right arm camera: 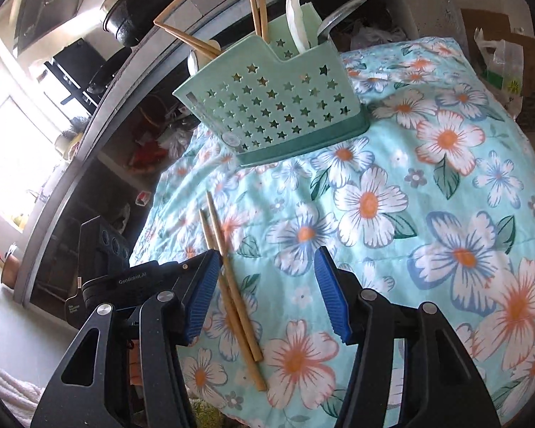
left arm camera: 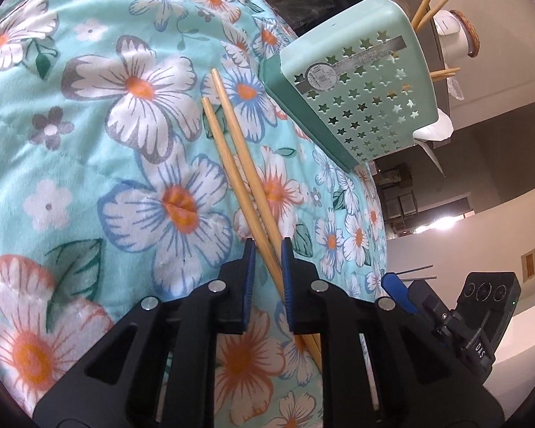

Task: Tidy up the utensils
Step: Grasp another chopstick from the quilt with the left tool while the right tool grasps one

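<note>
Two bamboo chopsticks point(left arm camera: 232, 135) lie side by side on the floral cloth, their thin ends towards a mint-green utensil holder with star holes point(left arm camera: 356, 82). My left gripper point(left arm camera: 267, 246) is shut on the chopsticks, its blue pads pressing them from both sides. In the right wrist view the same chopsticks point(right arm camera: 214, 228) run between the fingers of my right gripper point(right arm camera: 267, 253), close to its left pad and untouched. That gripper stands open. The holder point(right arm camera: 267, 107) sits upright beyond them and holds several chopsticks, a white spoon and a metal spoon.
A quilted floral cloth point(right arm camera: 392, 196) covers the raised surface and drops off at its left edge. Dark shelving with clutter point(right arm camera: 125, 142) lies beyond that edge. A cardboard box and plastic bag point(right arm camera: 506, 57) stand at the far right. A black pot point(right arm camera: 139, 3) sits behind.
</note>
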